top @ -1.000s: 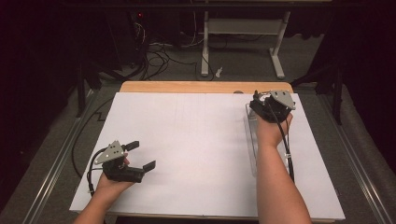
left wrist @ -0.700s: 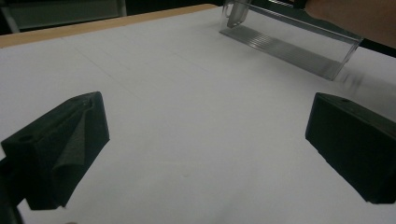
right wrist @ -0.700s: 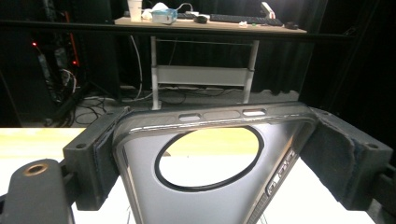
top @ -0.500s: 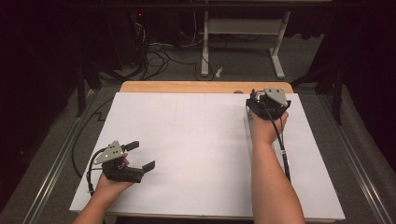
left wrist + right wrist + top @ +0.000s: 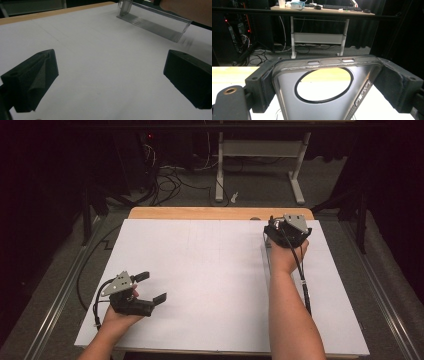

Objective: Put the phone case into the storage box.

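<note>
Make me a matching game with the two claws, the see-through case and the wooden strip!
Things:
1. left claw
2. right claw
3. phone case
4. wooden strip

Descriptions:
A. see-through, with a round ring in it
B. light brown, along the table's far edge
C. jaws wide apart, nothing between them
D. pads against the case's two sides

Pairs: 1-C, 2-D, 3-A, 4-B.

Note: the right claw's jaws have just been opening a little, with the phone case between them.
</note>
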{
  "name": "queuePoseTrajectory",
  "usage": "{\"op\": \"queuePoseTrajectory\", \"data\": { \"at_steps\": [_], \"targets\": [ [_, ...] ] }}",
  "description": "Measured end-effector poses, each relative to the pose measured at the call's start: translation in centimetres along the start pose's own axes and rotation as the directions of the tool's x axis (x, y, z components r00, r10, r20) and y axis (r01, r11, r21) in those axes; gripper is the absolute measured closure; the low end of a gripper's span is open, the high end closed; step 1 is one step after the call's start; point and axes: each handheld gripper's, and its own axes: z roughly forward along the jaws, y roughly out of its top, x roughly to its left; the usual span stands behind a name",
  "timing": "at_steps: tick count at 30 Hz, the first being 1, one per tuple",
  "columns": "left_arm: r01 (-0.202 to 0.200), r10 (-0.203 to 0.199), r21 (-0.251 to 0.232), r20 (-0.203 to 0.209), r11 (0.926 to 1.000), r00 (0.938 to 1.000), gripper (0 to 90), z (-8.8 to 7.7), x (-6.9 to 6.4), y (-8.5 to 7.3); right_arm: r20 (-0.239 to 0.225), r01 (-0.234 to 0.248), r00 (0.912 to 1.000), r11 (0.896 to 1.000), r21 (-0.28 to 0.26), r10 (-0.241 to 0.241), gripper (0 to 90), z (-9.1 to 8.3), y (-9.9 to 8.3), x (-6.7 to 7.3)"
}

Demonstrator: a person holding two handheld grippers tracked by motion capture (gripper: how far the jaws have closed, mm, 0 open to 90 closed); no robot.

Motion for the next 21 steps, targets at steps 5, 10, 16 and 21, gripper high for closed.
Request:
{"op": "queuePoseTrajectory", "data": {
  "at_steps": [5,10,16,21],
  "targets": [
    [0.002,-0.002,-0.003,0.0,1.0,1.0,0.8,-0.1,0.0,0.0,-0.012,0.012,0.9999,1.0,-0.011,-0.012,13.0,0.3,0.0,0.0],
    [0.001,-0.001,-0.001,0.0,1.0,1.0,0.8,-0.1,0.1,0.0,-0.014,0.026,0.9996,1.0,-0.012,-0.026,12.9,0.6,0.1,0.1],
    [0.0,0.0,-0.002,0.001,1.0,1.0,0.8,-0.1,0.1,0.0,-0.022,0.035,0.9991,0.999,-0.017,-0.035,12.7,0.9,0.2,0.1],
    [-0.002,0.002,-0.001,0.005,1.0,1.0,0.8,-0.1,0.1,0.0,-0.033,0.046,0.9984,0.999,-0.018,-0.047,12.4,1.1,0.2,0.1]
  ]
}}
